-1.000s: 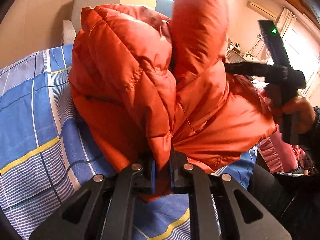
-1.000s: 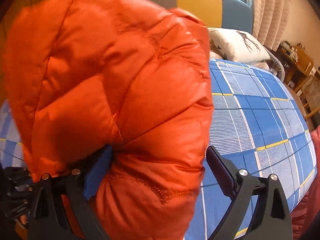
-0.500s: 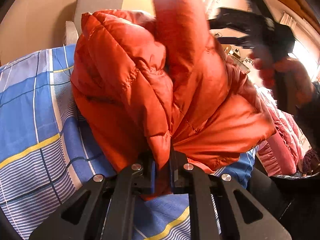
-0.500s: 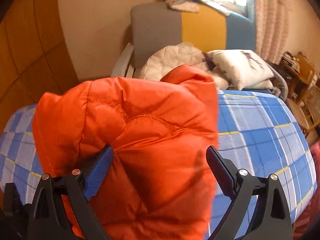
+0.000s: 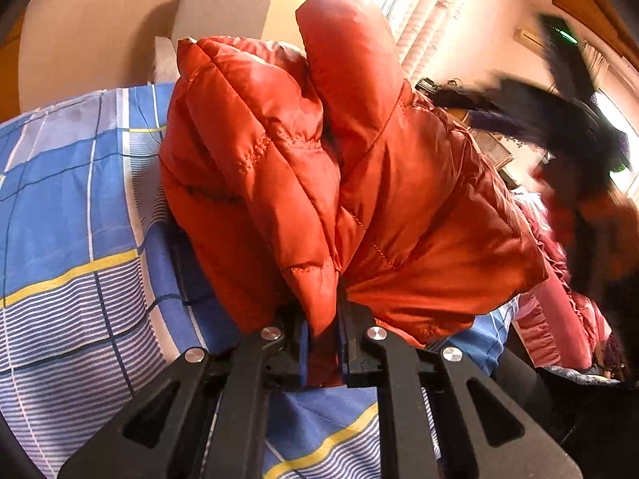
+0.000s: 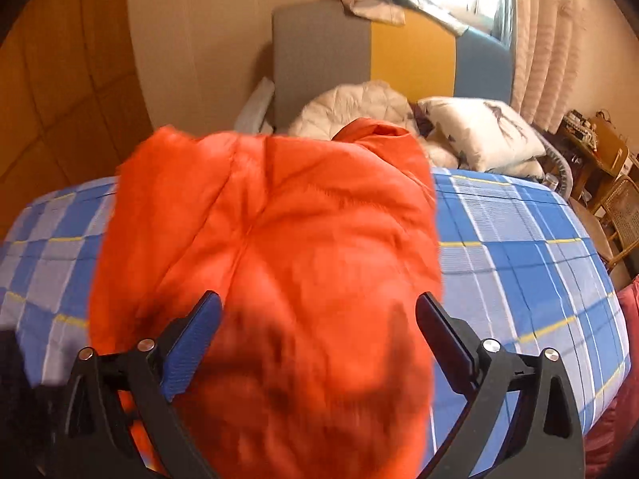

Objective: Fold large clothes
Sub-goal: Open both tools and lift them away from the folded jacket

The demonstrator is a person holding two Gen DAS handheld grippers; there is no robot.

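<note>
The right gripper [image 6: 319, 319] has let go. A second ago the orange down jacket [image 5: 359, 199] filled its whole view and bulged between its fingers; now it has pulled back and up, its blue-padded fingers [image 6: 195, 335] stand wide apart with nothing pressed between them, and the jacket sits lower in its view, bundled on the blue checked bed [image 6: 519, 247]. From the left side the right gripper [image 5: 559, 119] shows only as a dark blur off to the right, clear of the fabric, so it looks to be mid-swing.

The left gripper [image 5: 323, 343] has hardly shifted in that time. Its fingers are closed tight on a quilted edge of the jacket, which runs down between them and pokes out beneath; the rest of the garment is heaped upward in front of it, one puffy lobe standing tall, the bulk resting on the bed near its front edge.

To my eye this means one fold or flip of the jacket has been laid over and the right hand is freeing itself to take a new hold, likely on a sleeve or the far hem. The jacket is still a lumpy mound, not a flat packet, so the folding seems well short of done. With only one pinch on slippery padded cloth, the heap could slump or unfold before the other hand gets back

Behind, a pillow [image 6: 483, 131] and pale bedding lie against the headboard [image 6: 359, 52]
</note>
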